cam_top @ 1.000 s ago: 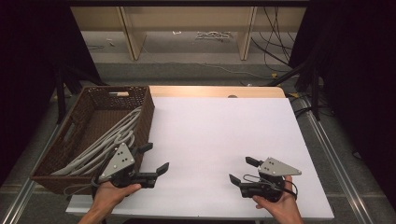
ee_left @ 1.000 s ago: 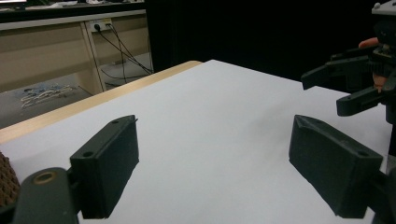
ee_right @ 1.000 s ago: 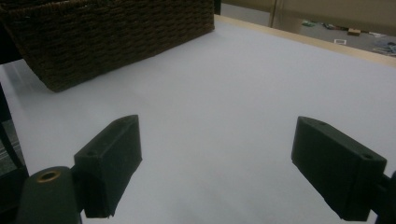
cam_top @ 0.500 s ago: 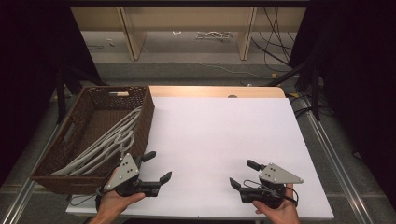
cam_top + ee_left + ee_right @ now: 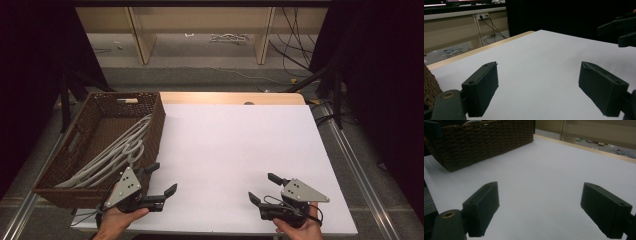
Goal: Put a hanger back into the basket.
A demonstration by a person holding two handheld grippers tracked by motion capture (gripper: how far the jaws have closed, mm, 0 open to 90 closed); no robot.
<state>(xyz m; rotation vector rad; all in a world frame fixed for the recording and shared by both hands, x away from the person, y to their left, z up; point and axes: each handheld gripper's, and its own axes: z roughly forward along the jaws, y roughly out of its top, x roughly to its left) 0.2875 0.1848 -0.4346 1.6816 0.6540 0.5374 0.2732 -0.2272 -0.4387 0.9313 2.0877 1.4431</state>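
Jaws open and empty on both grippers: left gripper (image 5: 159, 181) beside basket (image 5: 52, 186). Judgement: approach white cables (image 5: 117, 152) from above, clearing wicker rim.

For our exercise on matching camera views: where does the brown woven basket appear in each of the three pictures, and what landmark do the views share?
High view: the basket sits at the table's left edge, holding pale hangers.
Left gripper view: a sliver of its weave at the far left edge.
Right gripper view: its side wall spans the upper left.
Shared landmark: the white table surface.
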